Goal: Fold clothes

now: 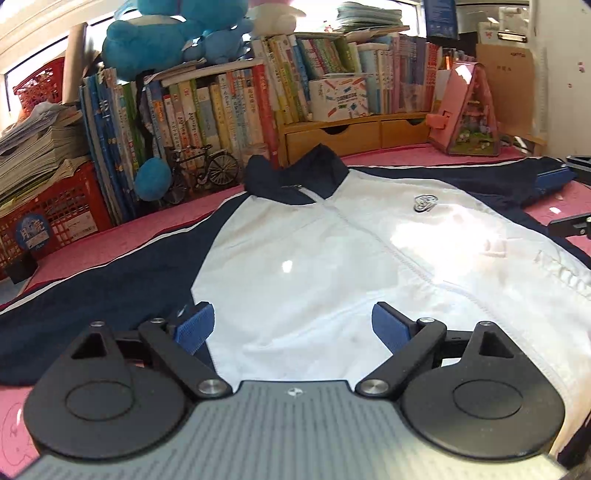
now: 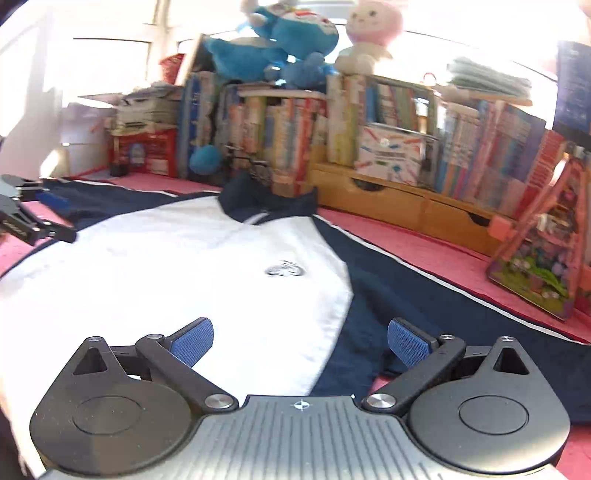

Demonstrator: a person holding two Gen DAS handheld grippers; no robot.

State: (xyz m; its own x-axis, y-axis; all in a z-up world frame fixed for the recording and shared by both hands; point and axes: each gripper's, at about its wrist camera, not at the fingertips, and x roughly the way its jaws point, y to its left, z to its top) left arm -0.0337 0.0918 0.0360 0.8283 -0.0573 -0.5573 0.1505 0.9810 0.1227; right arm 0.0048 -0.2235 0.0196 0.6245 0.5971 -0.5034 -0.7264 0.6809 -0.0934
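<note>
Pink quilted tabletop point(image 1: 424, 153) carries the white-and-navy zip jacket point(image 1: 295, 258), spread flat, front up, collar at twelve o'clock, so both sides can be folded. Left gripper point(image 1: 293, 325) hangs wide over its lower hem, holding nothing. Right gripper point(image 2: 300, 341), equally wide and empty, straddles the white-navy seam. Books point(image 1: 229, 107) line the back.

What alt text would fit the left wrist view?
A white and navy jacket lies spread flat, zipped, on a pink table, with the left gripper above its lower part, jaws open. Behind stand books, a red crate and blue plush toys.
</note>
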